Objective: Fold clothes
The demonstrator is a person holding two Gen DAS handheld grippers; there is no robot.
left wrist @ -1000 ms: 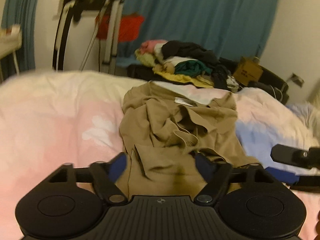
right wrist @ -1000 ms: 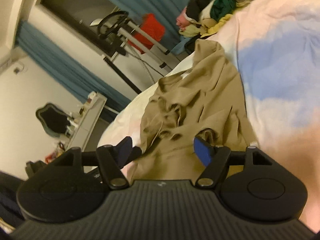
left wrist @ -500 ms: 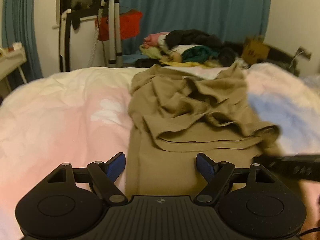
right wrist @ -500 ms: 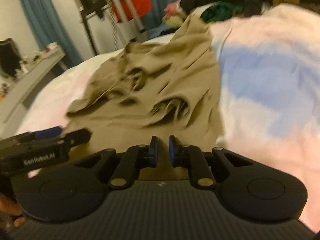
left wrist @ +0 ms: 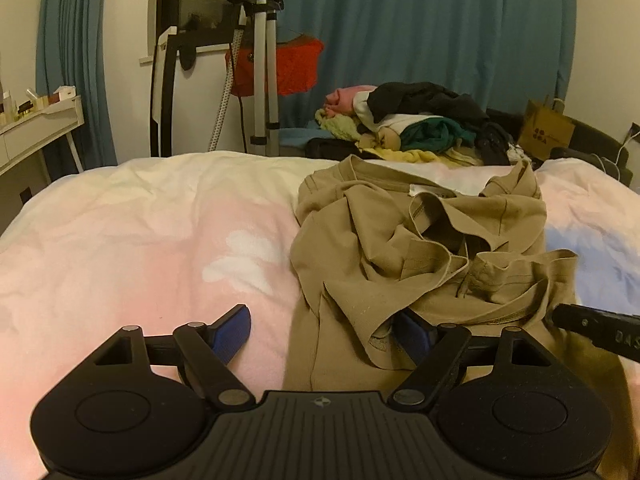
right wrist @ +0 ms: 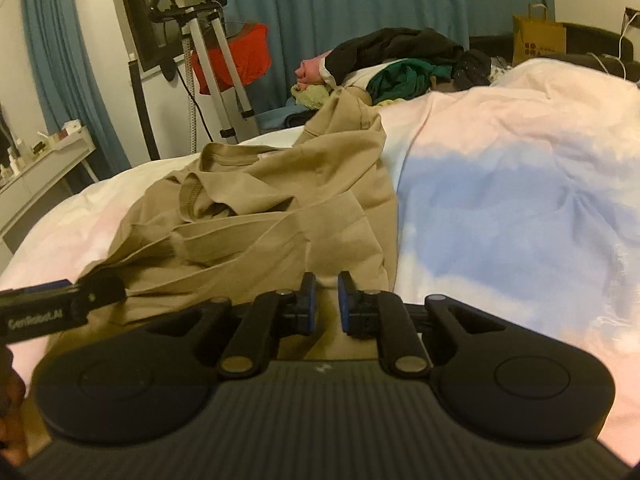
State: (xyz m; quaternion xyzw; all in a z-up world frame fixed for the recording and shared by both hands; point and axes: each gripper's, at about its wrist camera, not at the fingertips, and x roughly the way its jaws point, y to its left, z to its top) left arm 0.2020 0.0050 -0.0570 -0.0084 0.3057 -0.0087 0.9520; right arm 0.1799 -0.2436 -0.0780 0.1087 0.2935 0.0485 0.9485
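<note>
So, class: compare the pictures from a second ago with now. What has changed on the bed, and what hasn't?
The right gripper rolled level and its jaws closed on the tan shirt's near hem. The left gripper stays wide open, one pad now under a fold. The clothes pile is unmoved.

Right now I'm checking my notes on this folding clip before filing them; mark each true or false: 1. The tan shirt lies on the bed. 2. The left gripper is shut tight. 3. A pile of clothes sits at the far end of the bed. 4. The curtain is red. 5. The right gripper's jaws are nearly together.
1. True: the tan shirt lies crumpled on the bed.
2. False: the left gripper stands wide open at the shirt's near edge.
3. True: the pile of clothes sits there.
4. False: the curtain is teal.
5. True: the right gripper shows only a narrow gap.
</note>
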